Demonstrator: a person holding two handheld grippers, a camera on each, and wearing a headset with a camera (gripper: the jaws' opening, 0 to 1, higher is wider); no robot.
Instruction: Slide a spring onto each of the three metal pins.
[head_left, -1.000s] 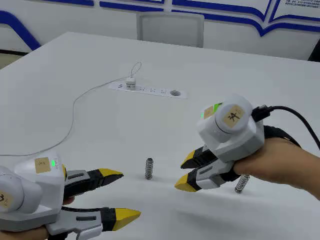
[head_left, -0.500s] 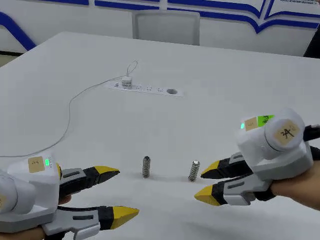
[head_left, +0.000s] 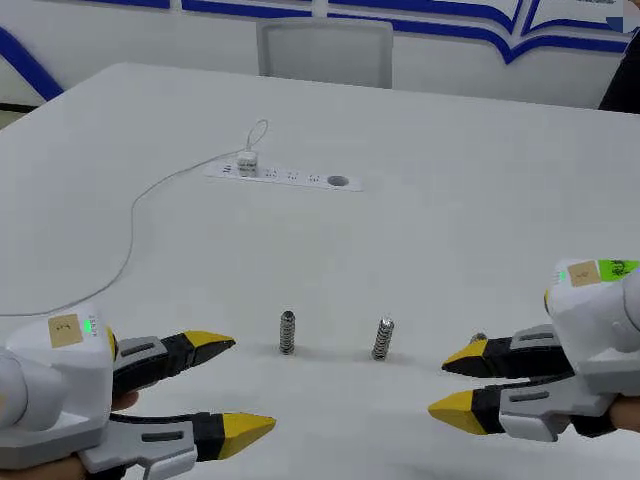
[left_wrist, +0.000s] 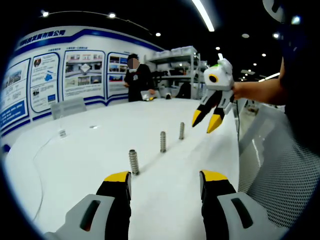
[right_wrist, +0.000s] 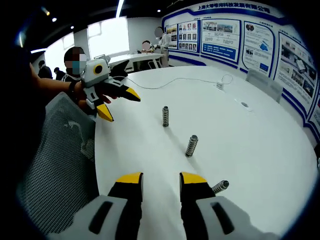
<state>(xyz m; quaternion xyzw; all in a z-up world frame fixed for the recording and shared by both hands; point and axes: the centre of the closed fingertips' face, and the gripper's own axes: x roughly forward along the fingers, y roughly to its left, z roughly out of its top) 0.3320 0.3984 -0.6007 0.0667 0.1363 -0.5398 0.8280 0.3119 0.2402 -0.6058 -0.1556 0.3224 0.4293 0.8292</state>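
Three upright metal pins stand in a row on the white table (head_left: 450, 200), each wearing a spring. In the head view the left spring (head_left: 287, 332) and middle spring (head_left: 383, 339) show fully. The third spring (head_left: 478, 340) peeks out behind my right gripper (head_left: 452, 383), which is open and empty at the lower right. My left gripper (head_left: 235, 385) is open and empty at the lower left, short of the left spring. The left gripper view lines up the springs (left_wrist: 133, 161) (left_wrist: 162, 142) (left_wrist: 181, 130) beyond my left gripper (left_wrist: 165, 176). In the right gripper view, the nearest spring (right_wrist: 219, 187) leans beside my right gripper (right_wrist: 161, 178).
A white power strip (head_left: 290, 176) with a plug and a trailing white cable (head_left: 135, 215) lies mid-table. A grey chair (head_left: 322, 50) stands at the far edge. People stand in the background. A mesh chair back (right_wrist: 55, 150) is close to me.
My right gripper has drawn back to the right and lower, uncovering the middle spring. The left gripper has hardly moved. The head camera shifted slightly.
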